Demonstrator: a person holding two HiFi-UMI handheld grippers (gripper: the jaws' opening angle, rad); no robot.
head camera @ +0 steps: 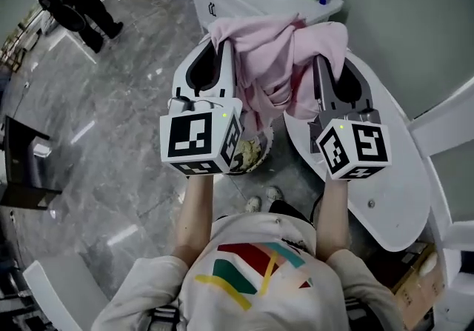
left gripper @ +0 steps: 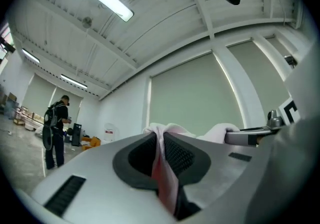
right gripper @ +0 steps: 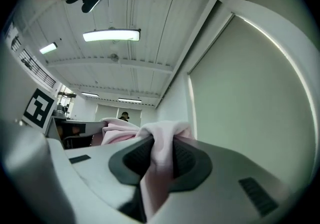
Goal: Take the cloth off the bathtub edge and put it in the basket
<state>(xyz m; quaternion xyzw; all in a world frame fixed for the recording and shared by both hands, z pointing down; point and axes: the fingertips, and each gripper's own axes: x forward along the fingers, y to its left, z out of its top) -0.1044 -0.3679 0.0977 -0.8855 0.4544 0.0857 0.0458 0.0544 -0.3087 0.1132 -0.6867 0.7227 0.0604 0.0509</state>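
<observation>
Striped white tee [head camera: 252, 270] sits right under the camera, arms stretched out front. Left gripper [head camera: 221, 52] and right gripper [head camera: 320, 64] are each pinching a fold of the pink cloth [head camera: 266, 48], jaws clamped tight on it. Cloth's up in the air between them, clear of the white bathtub [head camera: 392, 181], draping above a round basket [head camera: 252, 153] on the grey floor [head camera: 111, 137].
</observation>
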